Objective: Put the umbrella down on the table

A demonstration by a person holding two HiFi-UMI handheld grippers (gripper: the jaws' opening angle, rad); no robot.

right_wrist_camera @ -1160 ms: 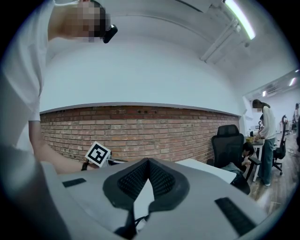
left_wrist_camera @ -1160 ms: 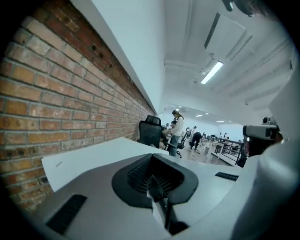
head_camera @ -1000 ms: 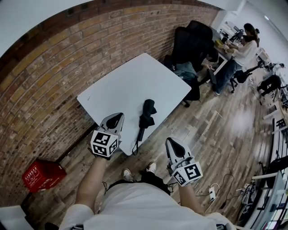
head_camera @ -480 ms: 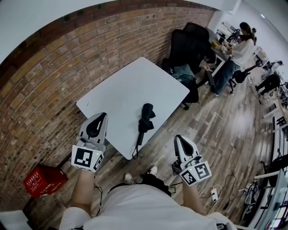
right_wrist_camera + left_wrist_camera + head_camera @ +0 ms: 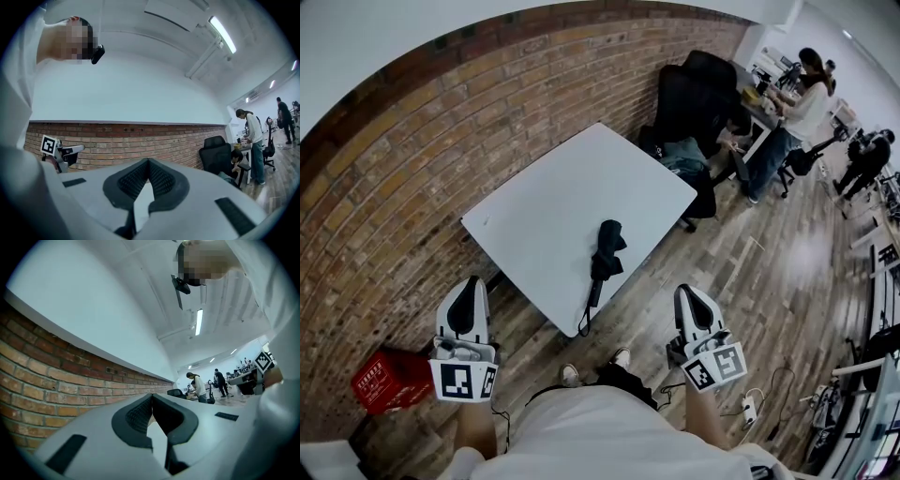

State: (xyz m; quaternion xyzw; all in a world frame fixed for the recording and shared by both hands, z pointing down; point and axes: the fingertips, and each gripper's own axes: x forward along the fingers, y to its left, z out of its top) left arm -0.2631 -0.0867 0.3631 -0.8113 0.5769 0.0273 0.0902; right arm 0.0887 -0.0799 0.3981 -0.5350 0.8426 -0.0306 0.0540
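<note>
A black folded umbrella (image 5: 606, 247) lies on the white table (image 5: 553, 178), close to the edge nearest the person. Its slim handle end points toward that edge and a strap hangs over it. The umbrella touches neither pair of jaws. It lies ahead of both and between them, ahead and to the right of the left gripper (image 5: 471, 282) and ahead and to the left of the right gripper (image 5: 687, 292), well apart from each. Both grippers are held off the table, over the wooden floor (image 5: 741, 272) on either side of the person's body. The left one is out beyond the table's near left side and the right one is past its near corner. In the left gripper view the jaws are pressed together at their tips with nothing between the ribbed pads, and they point along the brick wall (image 5: 412, 159). In the right gripper view the jaws are likewise closed tip to tip and empty, and they face the same wall. A red crate (image 5: 389, 380) sits on the floor just left of and behind the left jaws. A black office chair (image 5: 694, 89) stands beyond the table's far corner, far ahead of the right jaws.
</note>
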